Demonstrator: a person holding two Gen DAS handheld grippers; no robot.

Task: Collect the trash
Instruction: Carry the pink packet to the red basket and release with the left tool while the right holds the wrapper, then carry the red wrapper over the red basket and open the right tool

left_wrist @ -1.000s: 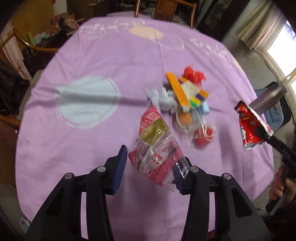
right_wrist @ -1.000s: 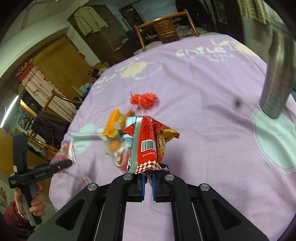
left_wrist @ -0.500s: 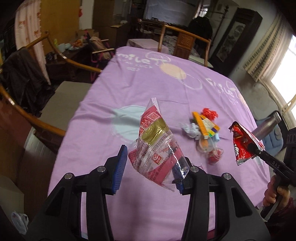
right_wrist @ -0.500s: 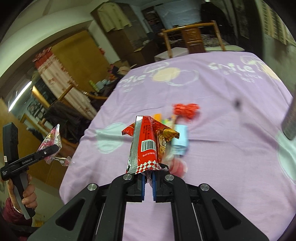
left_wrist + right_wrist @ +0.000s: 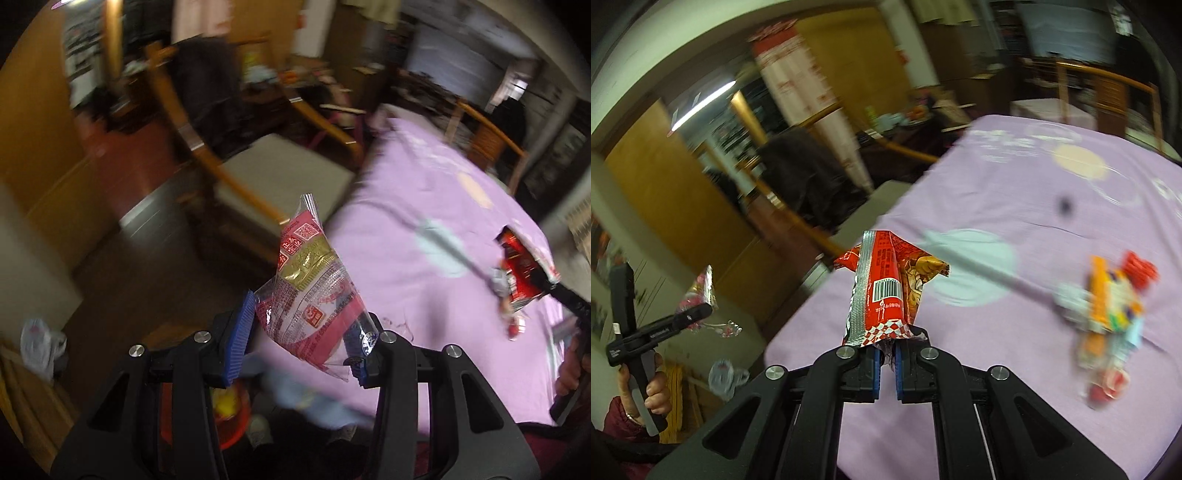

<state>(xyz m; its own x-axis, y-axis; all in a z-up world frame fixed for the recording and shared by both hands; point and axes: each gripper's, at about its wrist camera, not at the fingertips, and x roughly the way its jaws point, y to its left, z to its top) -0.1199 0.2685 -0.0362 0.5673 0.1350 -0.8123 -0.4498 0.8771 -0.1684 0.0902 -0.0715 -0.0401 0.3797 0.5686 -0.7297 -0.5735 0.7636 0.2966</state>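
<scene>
So up close, the left gripper has a pink and clear snack wrapper pinched between its blue pads. The jaws sit fairly wide apart because the crinkled plastic fills the gap, and the wrapper sticks up and out past the fingertips, hanging in the air off the edge of the table. The right gripper is clamped nearly all the way together on the bottom of a red foil wrapper, which stands upright with its barcode side facing the camera. That one is held over the near left part of the purple tablecloth.

Further out on the cloth, off to the right, there's a blurry pile of colourful bits: something orange, something red and frilly, a round red piece. Can't make out what each one is. Past the table edge sits a wooden chair with a pale seat, and behind it a dark jacket draped over another chair.
</scene>
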